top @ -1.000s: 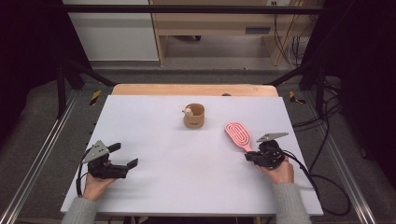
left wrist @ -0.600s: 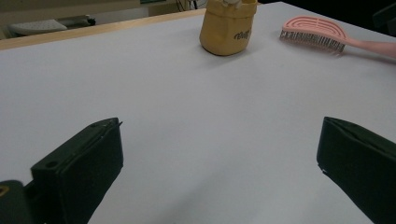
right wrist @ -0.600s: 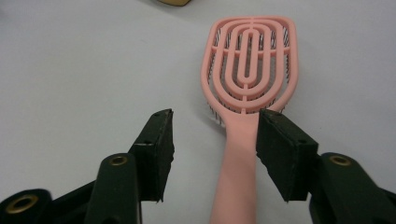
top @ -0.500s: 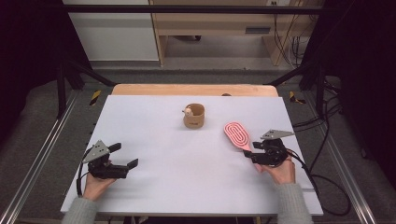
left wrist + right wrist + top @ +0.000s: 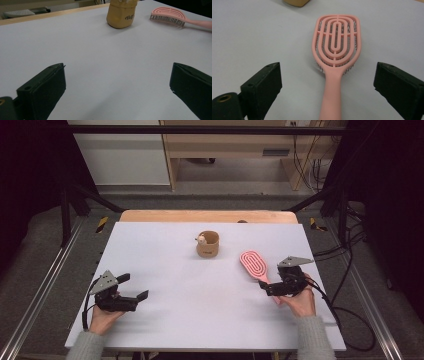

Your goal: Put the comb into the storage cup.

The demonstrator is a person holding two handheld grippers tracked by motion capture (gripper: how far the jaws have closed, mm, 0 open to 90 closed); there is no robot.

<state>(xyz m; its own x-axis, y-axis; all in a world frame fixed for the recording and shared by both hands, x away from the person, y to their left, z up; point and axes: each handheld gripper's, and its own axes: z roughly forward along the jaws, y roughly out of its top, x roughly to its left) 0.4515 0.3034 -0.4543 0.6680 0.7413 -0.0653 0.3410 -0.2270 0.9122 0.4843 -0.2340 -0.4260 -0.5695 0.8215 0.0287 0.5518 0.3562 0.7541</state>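
The pink vented hairbrush (image 5: 335, 53) lies bristles-down on the white table (image 5: 190, 310), at about four o'clock from the tan cup (image 5: 208, 244) at the table's centre and well apart from it. In the high view its long axis runs from the paddle head at roughly eleven o'clock to the handle at five o'clock, and the handle end reaches the right gripper (image 5: 274, 289).

In the right gripper view the brush points straight to twelve o'clock: the handle passes up between the two black jaws on their midline and the head lies beyond the tips. Those jaws have just been opening and now stand wide, a clear gap on each side of the handle, pressing on nothing.

The right hand (image 5: 299, 301) is by far the nearer one. The left gripper (image 5: 131, 290) rests at the table's near left, its jaws spread and empty, with the brush far off toward two o'clock in its own view.
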